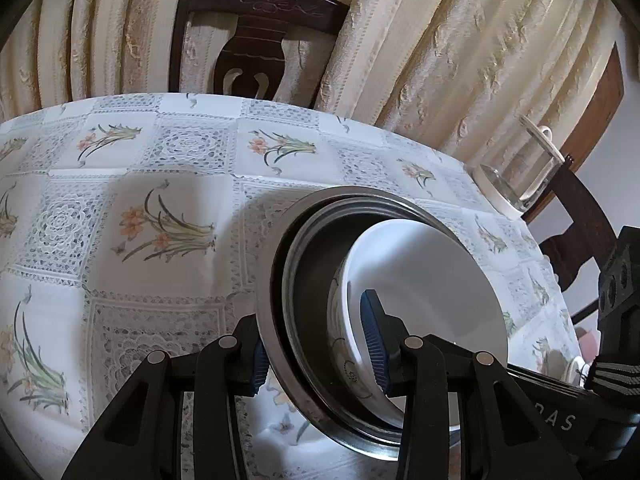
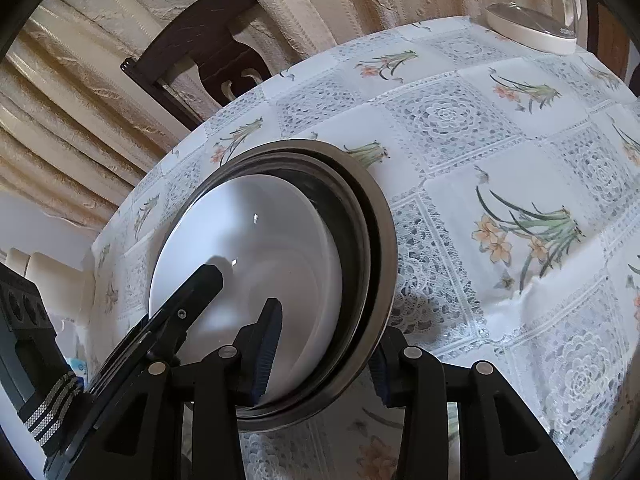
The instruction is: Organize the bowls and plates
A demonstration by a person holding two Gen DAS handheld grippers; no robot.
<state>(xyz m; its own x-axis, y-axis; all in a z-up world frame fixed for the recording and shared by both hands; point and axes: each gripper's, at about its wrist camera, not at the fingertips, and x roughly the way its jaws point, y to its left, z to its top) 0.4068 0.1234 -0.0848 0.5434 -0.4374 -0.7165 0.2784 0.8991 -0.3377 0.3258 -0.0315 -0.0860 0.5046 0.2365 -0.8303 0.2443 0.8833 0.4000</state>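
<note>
1. I am holding a nested stack with both tools — two round steel plates (image 1: 280, 264) with dark insides, and a white ceramic bowl (image 1: 432, 280) with a floral outside sitting in them, all tipped steeply over the flower-printed lace tablecloth (image 1: 120, 184).
2. The risk I am judging: the white bowl is only resting inside the plates, so with more tilt it could slide out toward the near edge; uneven lifting by my two hands could also twist the rims out of the pads.
3. My left gripper (image 1: 320, 344) is clamping narrow across the stack's left rim — one blue pad outside the steel, the other inside the bowl.
4. My right gripper (image 2: 324, 354) is pinching the right rim the same way, one finger inside the bowl, the other behind the steel.
5. A glass kettle on a white base (image 2: 536, 24) is standing at the far right of the table, well apart from the stack; a dark wooden chair (image 1: 256, 32) is beyond the far edge.
</note>
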